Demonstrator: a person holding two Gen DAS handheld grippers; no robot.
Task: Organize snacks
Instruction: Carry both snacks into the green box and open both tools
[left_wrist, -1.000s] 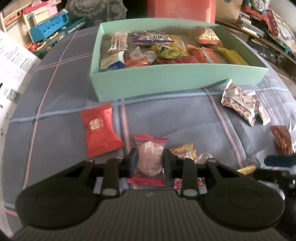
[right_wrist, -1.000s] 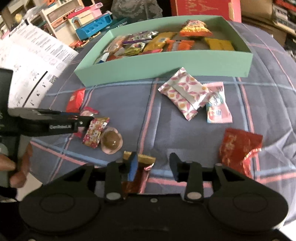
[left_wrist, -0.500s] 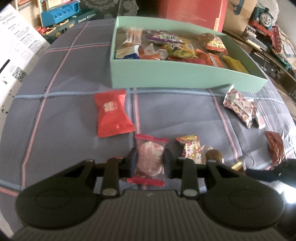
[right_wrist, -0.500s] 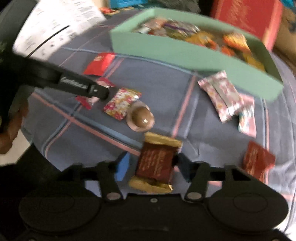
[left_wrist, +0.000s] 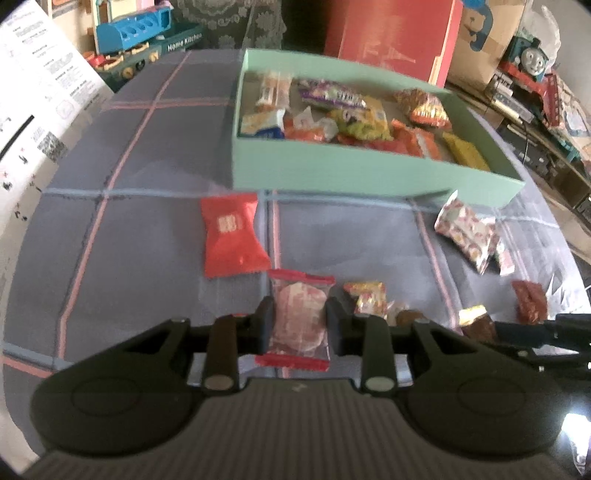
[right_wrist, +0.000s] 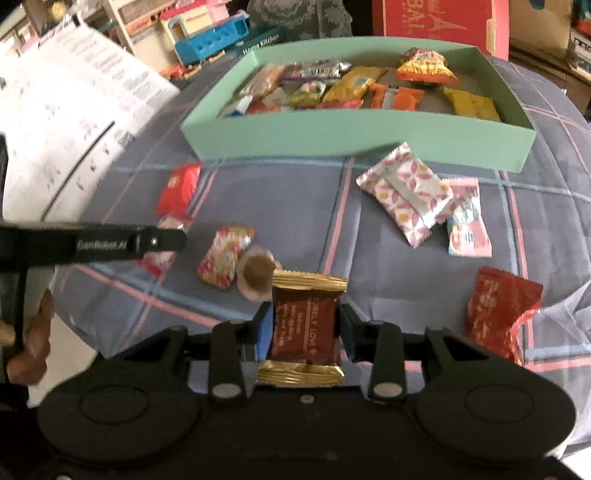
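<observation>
Left gripper (left_wrist: 298, 325), bottom centre of left wrist view: clamped on clear pink snack pack with red ends (left_wrist: 298, 321), pads pressing both sides, pack upright between the fingers. Right gripper (right_wrist: 304, 326), bottom centre of right wrist view: jaws just closed in, now pinching dark red bar with gold ends (right_wrist: 306, 325), "SURELY LOVE" printed down the wrapper.

Mint green box (left_wrist: 369, 173) upper centre to upper right in left view, open top, filled with mixed snack packets, orange, yellow and purple wrappers. Same box upper centre in right view (right_wrist: 351, 136).

Loose on plaid grey tablecloth (left_wrist: 147, 229): red pillow pack (left_wrist: 232, 236) centre-left in left view, just below box front wall. Floral foil candy (right_wrist: 224, 256) and round brown chocolate in clear cup (right_wrist: 256, 273) touching each other, centre-left in right view, just beside the held bar. White pack with pink petals (right_wrist: 408, 192) right of centre, overlapping pink-and-white pack (right_wrist: 467, 221). Crinkled red wrapper (right_wrist: 498, 310) lower right.

Left gripper's finger also seen as black bar at left edge of right view; hand (right_wrist: 31, 332) on its grip at lower left edge. Printed paper sheet (right_wrist: 62, 110) upper left. Toys and red carton behind box, blurred.
</observation>
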